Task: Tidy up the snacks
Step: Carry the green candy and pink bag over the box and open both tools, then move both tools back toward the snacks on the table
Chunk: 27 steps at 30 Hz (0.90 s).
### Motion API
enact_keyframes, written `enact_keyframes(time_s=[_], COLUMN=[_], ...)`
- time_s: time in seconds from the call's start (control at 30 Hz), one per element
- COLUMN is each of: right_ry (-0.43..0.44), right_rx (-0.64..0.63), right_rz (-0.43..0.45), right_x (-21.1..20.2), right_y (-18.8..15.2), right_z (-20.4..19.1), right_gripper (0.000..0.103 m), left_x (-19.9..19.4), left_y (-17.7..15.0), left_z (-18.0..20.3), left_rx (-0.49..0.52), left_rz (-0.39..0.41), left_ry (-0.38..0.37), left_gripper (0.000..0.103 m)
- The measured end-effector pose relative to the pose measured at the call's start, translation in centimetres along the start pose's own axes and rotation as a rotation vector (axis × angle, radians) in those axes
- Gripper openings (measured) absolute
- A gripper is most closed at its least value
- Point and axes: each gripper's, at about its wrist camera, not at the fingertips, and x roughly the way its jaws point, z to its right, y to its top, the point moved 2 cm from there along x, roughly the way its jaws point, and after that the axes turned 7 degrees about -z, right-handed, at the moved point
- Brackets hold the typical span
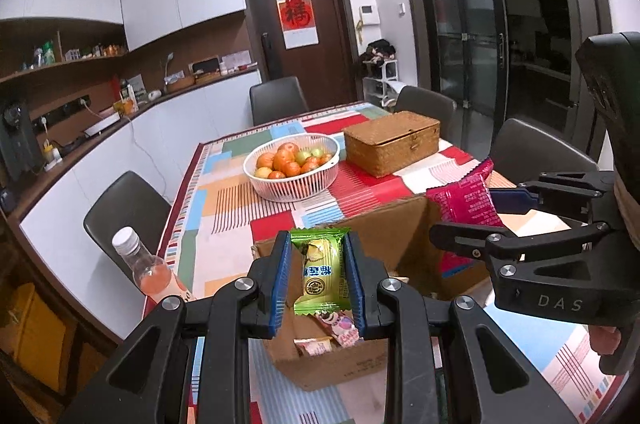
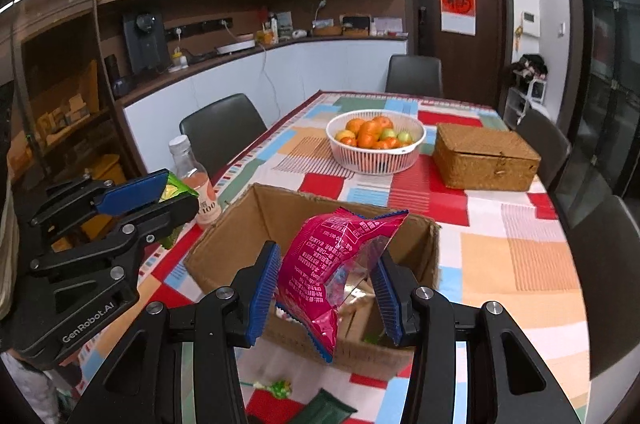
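We see the left gripper (image 1: pixel 318 278) clamped on a green packet (image 1: pixel 320 274), held above the open box (image 1: pixel 400 224). Through the gap below it only scraps of other wrappers (image 1: pixel 340 330) show in the box; we cannot read them. The right gripper (image 2: pixel 326 298) is clamped on a pink bag (image 2: pixel 320 264) over the same box, and the bag hides most of the inside. From the right wrist the green packet is only a corner behind the left gripper's pad. A bottle (image 1: pixel 154 270) stands near the box, its base cut off. A fruit basket (image 2: pixel 375 140) and a wicker case (image 2: pixel 486 158) sit farther back on the table (image 2: pixel 520 256).
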Motion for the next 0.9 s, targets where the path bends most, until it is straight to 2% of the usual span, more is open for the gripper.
enact_keyframes(time_s=[0.33,0.37,0.4,0.43,0.47,0.53,0.77,0.9], right_ry=[-0.026,-0.036,-0.048,-0.081,-0.111,-0.145,-0.134,-0.113], right_rx=[0.025,0.024,0.02,0.012,0.013,0.027,0.005,-0.007], right_rz=[-0.051,-0.049,-0.039,-0.041,-0.044,-0.008,0.043,0.065], right_x=[3.2,3.5,3.5,3.7,3.8,3.1,-0.8,-3.0], right_y=[1.7,1.9,2.1,2.2,2.4,2.0,-0.3,-2.0], right_z=[1.1,1.1,1.1,1.1,1.2,1.4,0.6,0.1], right_gripper=[0.047,0.047,0.047,0.05,0.06,0.066,0.066,0.066], left_x=[4.8,5.1,5.2,4.9,4.5,3.7,-0.8,-2.4], left_y=[0.9,0.9,0.9,0.8,0.7,0.4,-1.5,-2.6], left_z=[-1.2,-1.3,-1.5,-1.7,-1.9,-2.2,0.0,1.6], left_rx=[-0.038,-0.04,-0.056,-0.073,-0.083,-0.102,-0.061,-0.057], left_rz=[-0.109,-0.117,-0.125,-0.115,-0.102,-0.101,-0.033,-0.035], left_ry=[-0.044,-0.025,0.007,0.023,0.023,0.035,0.012,-0.027], left_gripper=[0.028,0.035,0.048,0.054,0.061,0.062,0.063,0.067])
